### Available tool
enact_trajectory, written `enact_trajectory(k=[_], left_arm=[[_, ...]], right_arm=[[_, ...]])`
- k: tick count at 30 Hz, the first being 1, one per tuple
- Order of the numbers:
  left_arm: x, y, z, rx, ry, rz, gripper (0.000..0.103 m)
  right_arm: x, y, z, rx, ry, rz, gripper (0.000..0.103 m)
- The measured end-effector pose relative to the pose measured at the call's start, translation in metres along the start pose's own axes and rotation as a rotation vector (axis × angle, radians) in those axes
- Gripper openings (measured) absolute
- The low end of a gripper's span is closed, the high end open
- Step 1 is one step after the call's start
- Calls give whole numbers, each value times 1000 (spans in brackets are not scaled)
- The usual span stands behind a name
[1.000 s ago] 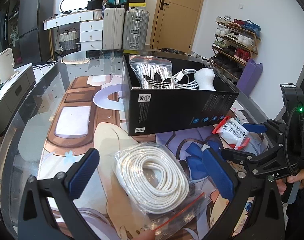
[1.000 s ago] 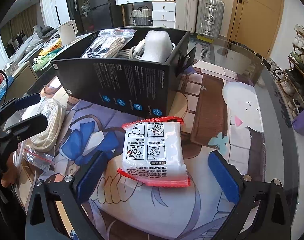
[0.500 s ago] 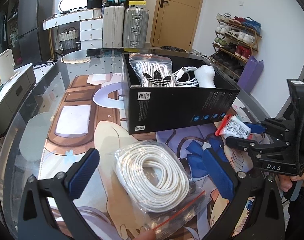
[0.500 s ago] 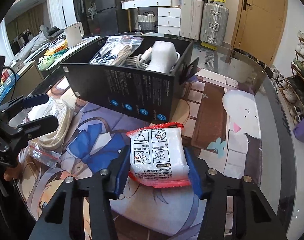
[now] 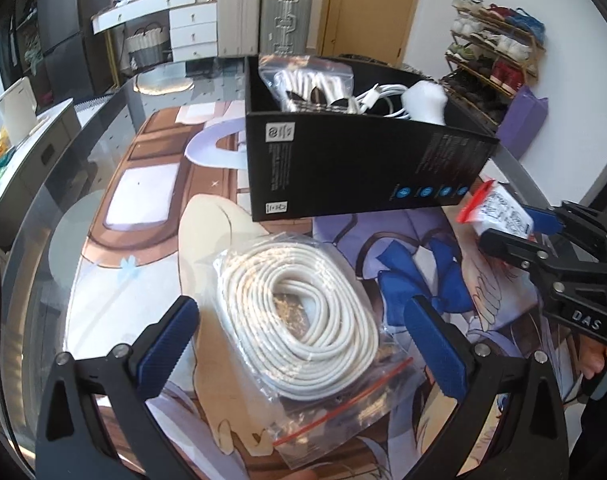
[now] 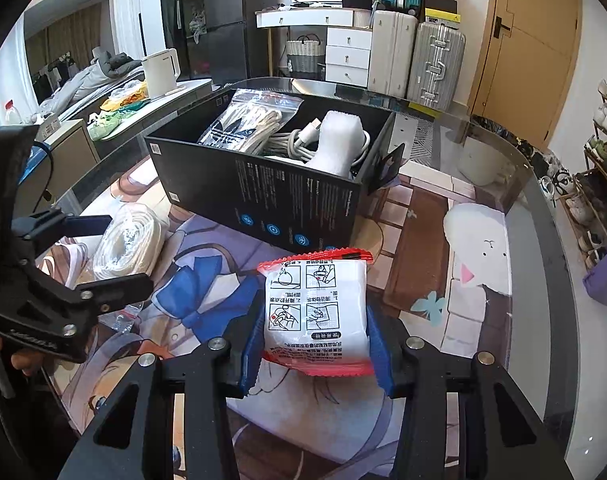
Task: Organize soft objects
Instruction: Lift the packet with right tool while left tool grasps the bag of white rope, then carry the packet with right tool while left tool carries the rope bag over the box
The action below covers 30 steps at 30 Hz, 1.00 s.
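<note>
While right hand-held gripper (image 6: pixel 315 344) clamps packet (image 6: pixel 317 304), box (image 6: pixel 271 200) lies ahead-left; left hand-held gripper (image 5: pixel 303 344) gapes wide, straddling rope bag (image 5: pixel 303 312).

Glass-topped bench (image 6: pixel 519 216) carries a printed cartoon mat (image 5: pixel 151 184) across its middle. Off at the far wall, two hard suitcases stand side by side, a white one (image 6: pixel 391 54) and a silver one (image 6: pixel 435 64), just beside a white drawer unit (image 6: pixel 345 60) with a woven basket (image 6: pixel 301 54) tucked under its top. A wooden door (image 6: pixel 523 52) is to their right. On a side counter, a white kettle (image 6: pixel 161 72) stands upright. A shoe rack (image 5: pixel 495 52) lines the right wall, with a purple bag (image 5: pixel 521 120) at its foot.
</note>
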State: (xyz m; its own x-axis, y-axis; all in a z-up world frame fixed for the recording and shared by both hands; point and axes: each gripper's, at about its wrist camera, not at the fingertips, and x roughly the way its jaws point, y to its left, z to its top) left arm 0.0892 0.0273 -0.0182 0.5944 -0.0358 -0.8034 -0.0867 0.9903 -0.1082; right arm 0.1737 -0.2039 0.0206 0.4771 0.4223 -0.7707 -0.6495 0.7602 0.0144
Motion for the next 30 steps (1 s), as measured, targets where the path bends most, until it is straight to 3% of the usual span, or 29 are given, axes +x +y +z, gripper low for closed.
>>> enact_trajectory(k=[5, 10, 12, 15, 25, 30], left_arm=[[4, -4, 0, 39, 12, 55, 98], [-1, -13, -3, 87, -25, 48, 70], [-4, -12, -3, 91, -42, 41, 50], [-7, -7, -4, 78, -53, 11, 40], [-17, -9, -5, 68, -81, -40, 38], [-33, -10, -2, 65, -132, -68, 38]], right_arm=[[-3, -1, 0, 1, -2, 4, 46], [-6, -3, 0, 6, -11, 7, 46], [-9, -4, 1, 7, -16, 7, 46], [-11, -4, 1, 10, -22, 6, 46], [-12, -5, 2, 9, -26, 7, 46], [-16, -2, 5, 0, -38, 16, 46]])
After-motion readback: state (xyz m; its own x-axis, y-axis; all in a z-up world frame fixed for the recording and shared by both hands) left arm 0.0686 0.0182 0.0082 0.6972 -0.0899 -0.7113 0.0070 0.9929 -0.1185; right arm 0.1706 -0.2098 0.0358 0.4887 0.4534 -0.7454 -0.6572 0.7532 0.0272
